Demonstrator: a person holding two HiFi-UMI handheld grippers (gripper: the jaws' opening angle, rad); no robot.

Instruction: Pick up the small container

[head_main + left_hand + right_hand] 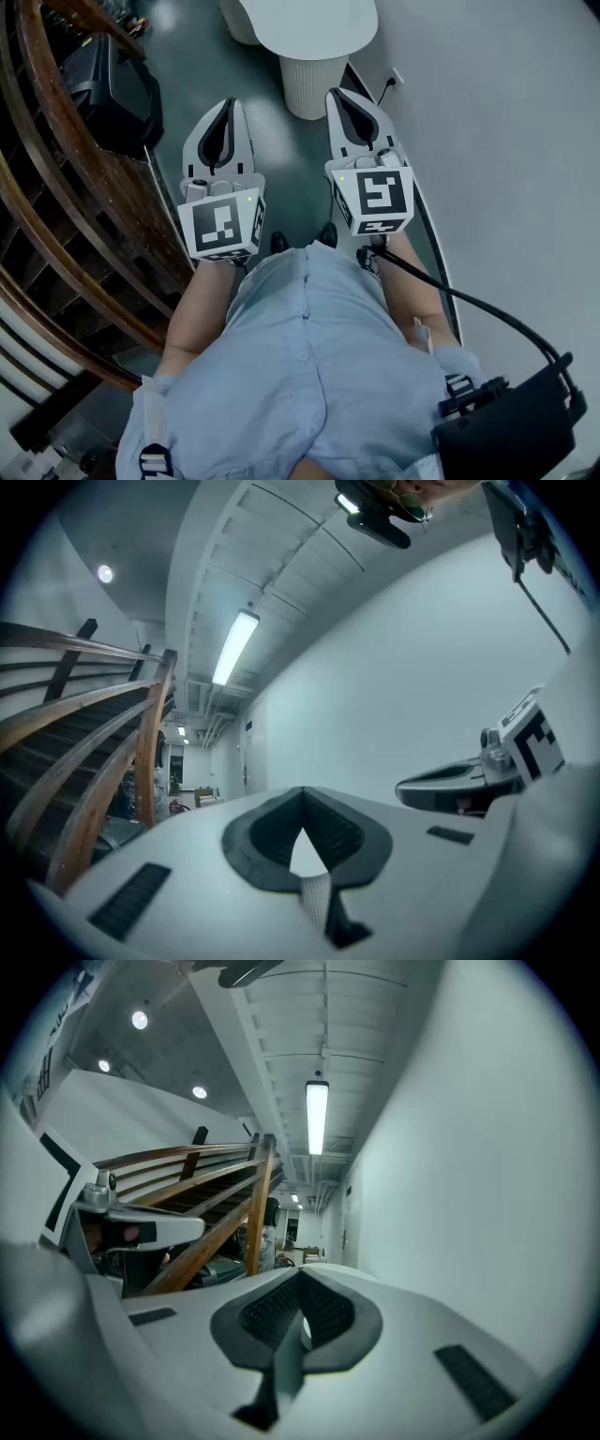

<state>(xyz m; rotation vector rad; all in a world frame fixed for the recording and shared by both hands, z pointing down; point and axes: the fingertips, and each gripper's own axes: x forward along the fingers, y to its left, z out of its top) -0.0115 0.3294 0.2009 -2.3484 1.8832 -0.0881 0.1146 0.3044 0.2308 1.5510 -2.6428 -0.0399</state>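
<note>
The left gripper point(228, 105) and right gripper point(336, 96) were held level and side by side, both jaws closed on nothing. A wooden stair railing point(66, 187) ran close on the left and a white wall point(506, 141) on the right, leaving a narrow floor point(281, 159). A round white tabletop point(319, 23) stood ahead. The small container showed in no view.
</note>
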